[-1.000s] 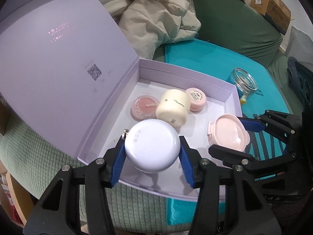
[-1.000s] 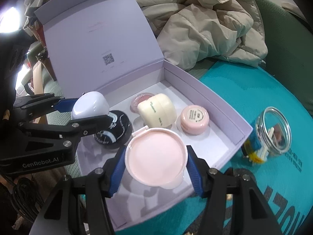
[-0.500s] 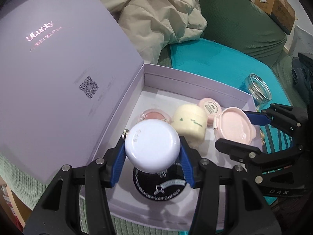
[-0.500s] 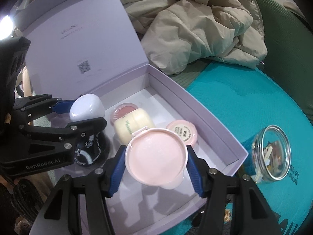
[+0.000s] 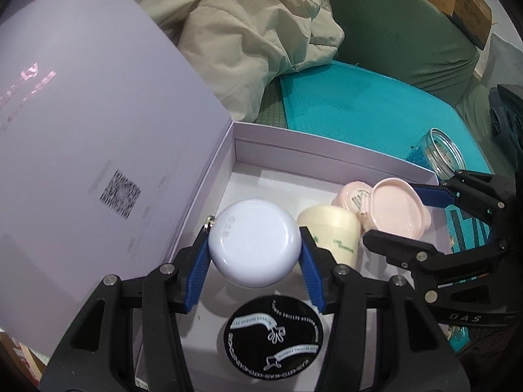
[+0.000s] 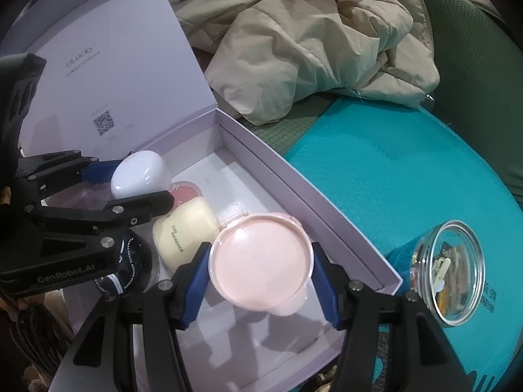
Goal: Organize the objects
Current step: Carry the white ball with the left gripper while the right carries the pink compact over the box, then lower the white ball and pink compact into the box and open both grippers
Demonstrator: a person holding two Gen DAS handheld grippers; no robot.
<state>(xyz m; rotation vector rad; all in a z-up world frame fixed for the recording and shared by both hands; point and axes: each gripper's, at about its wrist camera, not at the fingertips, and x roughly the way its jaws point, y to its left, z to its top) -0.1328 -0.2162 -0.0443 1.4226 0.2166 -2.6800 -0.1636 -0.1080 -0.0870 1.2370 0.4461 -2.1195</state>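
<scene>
Item 1: white round case (image 5: 254, 242), clamped across its widest part in my left hand-held gripper (image 5: 255, 254), hanging over the left end of the lavender box (image 5: 330, 158). Smooth, glossy, domed shell with a small metal loop at one edge; I judge it light, rigid and slippery, so the blue pads belong on the rim, as they sit now. Faint marking on its face, too small for me to read.

Item 2: pink round compact (image 6: 260, 259), clamped at its rim in my right hand-held gripper (image 6: 260, 281), above the right half of the box. Thin plastic shell with a hinge tab; probably light, and it could pop open if squeezed near the tab.

Item 3: cream jar (image 5: 331, 233), lying on its side on the box floor. Green print along it, not legible.

Item 4: black round tin (image 5: 274, 339), flat on the box floor below the white case. White ring lettering and ribbon motif; the words are unclear.

Item 5: small pink pot (image 5: 351, 192), label illegible.

Writing: box lid (image 6: 108, 75) reads "ULucky", with a QR code beneath. Gripper bodies read "GenRobot.AI" and "DAS".
</scene>
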